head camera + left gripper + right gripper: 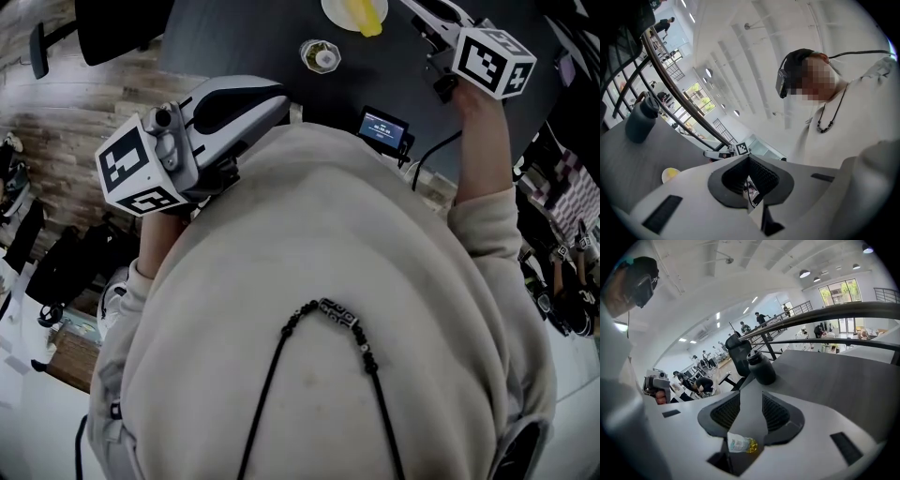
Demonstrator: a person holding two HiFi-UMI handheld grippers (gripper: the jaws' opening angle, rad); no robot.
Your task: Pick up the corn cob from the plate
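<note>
The yellow corn cob (364, 15) lies on a white plate (334, 11) at the far edge of the dark table; the plate (670, 175) also shows small in the left gripper view. My right gripper (419, 9) hovers just right of the plate, over the table. Its jaws (750, 401) stand open with only bare table between them. My left gripper (277, 101) is held close to my chest, away from the table, and its pads (761, 176) meet in a line, shut on nothing. The corn is not in the right gripper view.
A small capped bottle (321, 56) stands on the table near the plate. A dark flask (761, 366) stands farther back by a chair. A small screen device (382, 127) sits at the table's near edge. People move about in the hall behind.
</note>
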